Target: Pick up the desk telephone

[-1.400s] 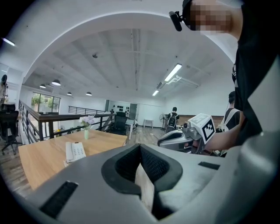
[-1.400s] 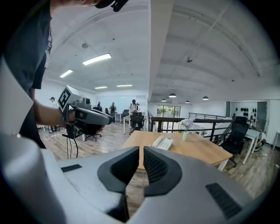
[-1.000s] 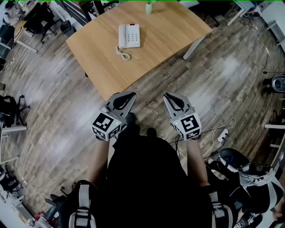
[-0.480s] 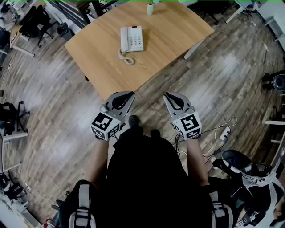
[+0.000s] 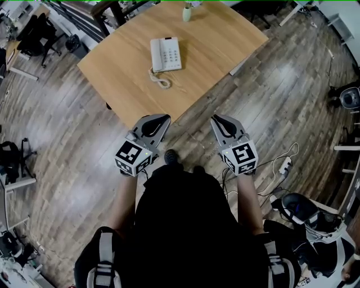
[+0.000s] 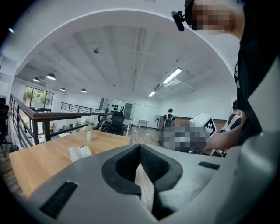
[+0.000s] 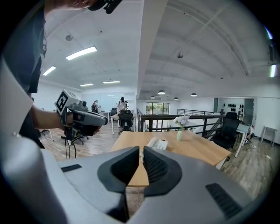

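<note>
A white desk telephone with a coiled cord lies on a light wooden table; it also shows small in the left gripper view and the right gripper view. My left gripper is shut and empty, held over the floor just short of the table's near corner. My right gripper is likewise shut on nothing, beside it to the right. Both point toward the table, well short of the phone.
A pale green vase stands at the table's far edge. Office chairs stand at the upper left, and a power strip with cables lies on the wood floor at the right. A railing runs behind the table.
The table and phone have shifted slightly nearer and lower in the head view as I move forward. Both grippers stay shut and side by side.
</note>
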The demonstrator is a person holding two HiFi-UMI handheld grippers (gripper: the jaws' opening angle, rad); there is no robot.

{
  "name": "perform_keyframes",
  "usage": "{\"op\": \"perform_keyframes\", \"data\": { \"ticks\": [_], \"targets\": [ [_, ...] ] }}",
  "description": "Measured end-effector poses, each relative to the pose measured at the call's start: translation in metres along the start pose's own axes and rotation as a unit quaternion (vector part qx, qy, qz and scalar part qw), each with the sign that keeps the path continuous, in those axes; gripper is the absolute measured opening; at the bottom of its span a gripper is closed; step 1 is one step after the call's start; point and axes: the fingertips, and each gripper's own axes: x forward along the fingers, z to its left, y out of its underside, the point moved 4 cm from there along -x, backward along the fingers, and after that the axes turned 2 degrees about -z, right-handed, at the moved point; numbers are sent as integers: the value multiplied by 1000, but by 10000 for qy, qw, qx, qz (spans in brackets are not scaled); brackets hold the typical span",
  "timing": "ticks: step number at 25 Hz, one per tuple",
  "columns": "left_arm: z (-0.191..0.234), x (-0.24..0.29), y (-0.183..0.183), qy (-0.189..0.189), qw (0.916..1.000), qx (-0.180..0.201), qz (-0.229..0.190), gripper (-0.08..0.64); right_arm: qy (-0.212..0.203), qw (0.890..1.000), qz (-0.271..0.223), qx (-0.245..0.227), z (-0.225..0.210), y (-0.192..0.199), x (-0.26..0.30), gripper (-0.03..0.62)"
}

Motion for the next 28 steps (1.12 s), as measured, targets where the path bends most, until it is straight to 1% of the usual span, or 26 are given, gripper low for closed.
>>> {"op": "perform_keyframes", "data": {
  "ticks": [5, 14, 19, 22, 24, 28],
  "targets": [
    [18, -5, 2, 93, 9999, -51, 8, 21, 145, 9998, -37, 110, 1, -9, 13, 46],
    [52, -16, 6, 139, 9998, -156, 17, 21, 201, 9996, 134, 115, 14, -12, 40, 46],
    [69, -28, 9, 81, 9997, -249, -10, 21, 124, 9998, 167, 21, 26, -17, 56, 46],
    [80, -33, 8, 15, 9994, -340, -68, 21, 24, 9996, 227, -156, 34, -20, 64, 46],
    [82, -34, 7, -19, 9994, -326, -81, 21, -21, 9993, 274, -238, 35, -19, 67, 46],
    [76, -35, 5, -81, 9996, -250, -31, 21, -100, 9994, 308, -142, 32, -14, 67, 46]
  ]
}}
